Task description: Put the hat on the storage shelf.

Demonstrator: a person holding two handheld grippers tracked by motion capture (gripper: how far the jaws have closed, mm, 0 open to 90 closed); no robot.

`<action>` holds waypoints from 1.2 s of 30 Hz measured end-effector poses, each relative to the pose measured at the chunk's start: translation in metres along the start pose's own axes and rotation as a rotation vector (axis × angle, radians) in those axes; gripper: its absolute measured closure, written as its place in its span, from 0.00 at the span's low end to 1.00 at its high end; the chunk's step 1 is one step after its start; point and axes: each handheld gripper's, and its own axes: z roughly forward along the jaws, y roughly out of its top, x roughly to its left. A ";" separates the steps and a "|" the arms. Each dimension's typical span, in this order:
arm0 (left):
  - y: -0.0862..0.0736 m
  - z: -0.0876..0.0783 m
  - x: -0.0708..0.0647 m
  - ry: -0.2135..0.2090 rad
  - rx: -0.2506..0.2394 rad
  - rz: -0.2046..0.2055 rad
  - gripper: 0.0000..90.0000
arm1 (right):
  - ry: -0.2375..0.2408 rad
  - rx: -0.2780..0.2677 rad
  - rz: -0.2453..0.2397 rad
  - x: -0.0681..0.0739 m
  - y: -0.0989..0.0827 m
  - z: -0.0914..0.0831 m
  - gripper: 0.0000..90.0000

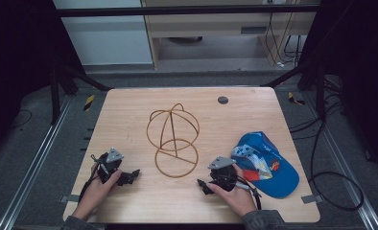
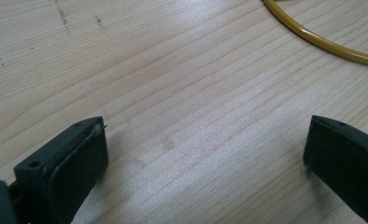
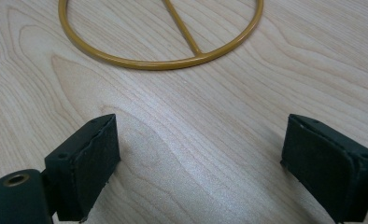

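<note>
A yellow-brown wire stand (image 1: pixel 173 139) sits near the middle of the wooden surface (image 1: pixel 129 110): a flat ring lying on the wood at its near end, crossed by a straight bar, with a rounded dome of thin hoops rising at its far end. The left gripper (image 1: pixel 129 176) rests near-left of it, the right gripper (image 1: pixel 204 186) near-right, each apart from the wire. Both have their fingers spread wide with bare wood between them. A blue cap (image 1: pixel 266 165) lies just right of the right gripper. In the left gripper view the ring is cut off to a short arc at the top edge; the right gripper view crops the dome entirely.
</note>
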 end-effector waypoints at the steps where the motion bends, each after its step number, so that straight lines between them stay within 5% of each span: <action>1: 0.000 0.000 0.000 0.000 0.000 0.001 0.00 | -0.001 0.000 0.002 0.000 0.000 0.000 0.13; 12: 0.000 0.000 0.000 0.001 0.000 0.001 0.00 | 0.022 0.038 0.008 -0.001 0.003 -0.008 0.16; 25: 0.000 0.000 0.000 0.002 0.000 0.002 0.00 | 0.010 0.068 -0.064 -0.028 0.046 -0.085 0.13; 36: 0.000 0.000 0.000 0.002 0.000 0.002 0.00 | -0.033 0.070 -0.038 -0.057 0.027 -0.120 0.13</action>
